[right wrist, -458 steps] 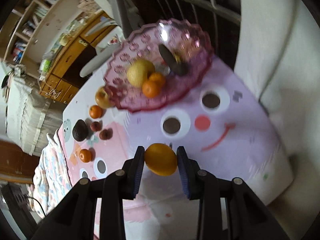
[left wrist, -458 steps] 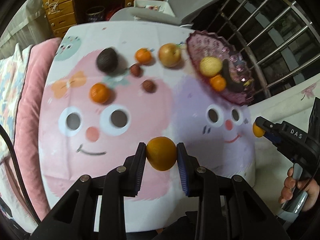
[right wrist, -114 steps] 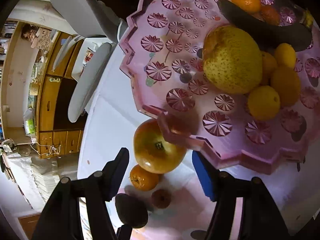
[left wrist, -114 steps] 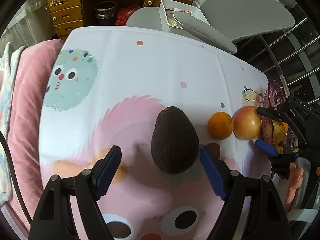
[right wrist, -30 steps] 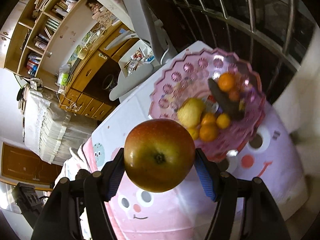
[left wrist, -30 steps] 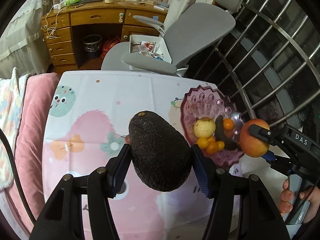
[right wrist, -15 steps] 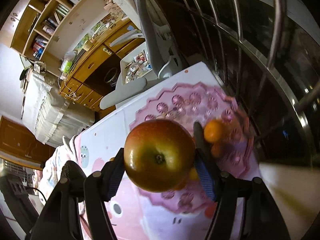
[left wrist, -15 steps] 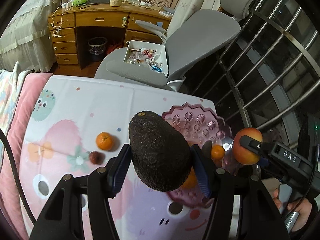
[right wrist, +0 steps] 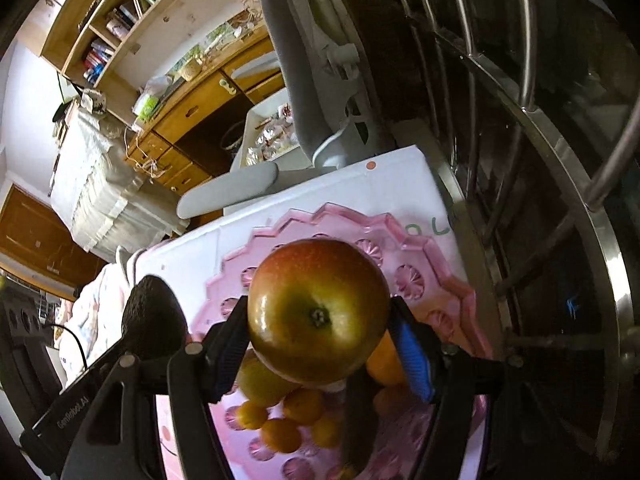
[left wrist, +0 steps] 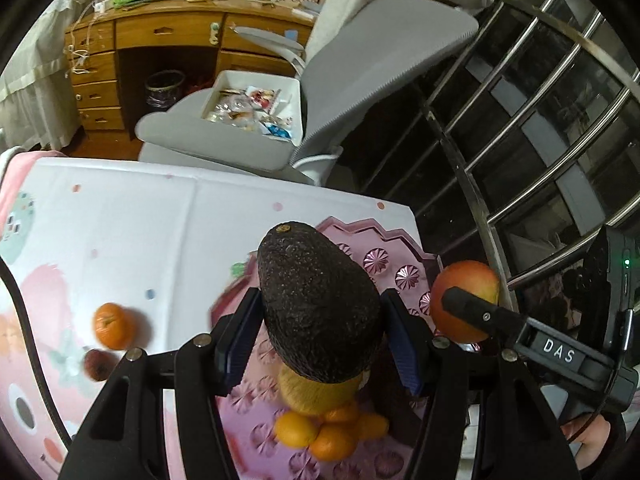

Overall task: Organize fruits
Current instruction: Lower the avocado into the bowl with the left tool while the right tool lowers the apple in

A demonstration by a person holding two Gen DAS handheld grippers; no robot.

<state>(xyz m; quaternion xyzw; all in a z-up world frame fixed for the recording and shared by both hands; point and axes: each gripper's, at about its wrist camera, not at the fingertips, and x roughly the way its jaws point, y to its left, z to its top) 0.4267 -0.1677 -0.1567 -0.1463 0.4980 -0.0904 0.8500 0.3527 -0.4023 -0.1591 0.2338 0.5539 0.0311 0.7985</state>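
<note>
My left gripper (left wrist: 320, 332) is shut on a dark avocado (left wrist: 316, 304), held above the pink glass fruit bowl (left wrist: 380, 260). My right gripper (right wrist: 318, 340) is shut on a red-green apple (right wrist: 318, 312), also above the bowl (right wrist: 432, 264). Each gripper shows in the other's view: the apple (left wrist: 466, 296) at right, the avocado (right wrist: 154, 316) at left. Inside the bowl lie a yellow pear (left wrist: 308, 398), several small oranges (left wrist: 332, 438) and a dark long fruit (right wrist: 358, 416). An orange (left wrist: 112, 326) and a small reddish fruit (left wrist: 98, 364) rest on the tablecloth at left.
A grey office chair (left wrist: 320, 92) with a white tray of clutter (left wrist: 254, 106) stands behind the table. A metal railing (left wrist: 532, 128) runs along the right, close to the bowl. A wooden desk (left wrist: 160, 40) is at the back. A hand (left wrist: 592, 440) grips the right tool.
Both grippers have moved toward the bowl and sunk lower over it, still carrying the avocado and the apple. The bowl now looks larger and nearer under both.
</note>
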